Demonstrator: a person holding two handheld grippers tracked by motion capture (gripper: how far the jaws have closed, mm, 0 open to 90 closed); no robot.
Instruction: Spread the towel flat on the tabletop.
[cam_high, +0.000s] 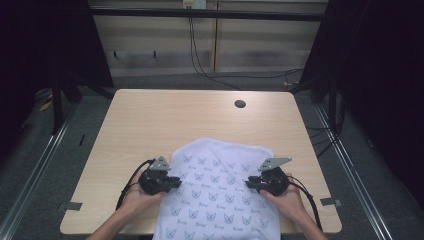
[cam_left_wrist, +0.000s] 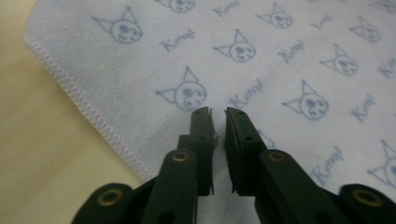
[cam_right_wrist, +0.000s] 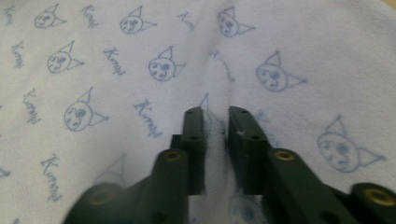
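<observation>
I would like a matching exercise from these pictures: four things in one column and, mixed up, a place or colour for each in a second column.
Things:
1. cloth
2. table
3. left gripper
4. hole

Places or colours:
A. light wood
B. at the cloth's left edge
C. far right part of the table
D. pale blue with cat-face print, hanging over the near edge

Pairs: 1-D, 2-A, 3-B, 4-C
</observation>
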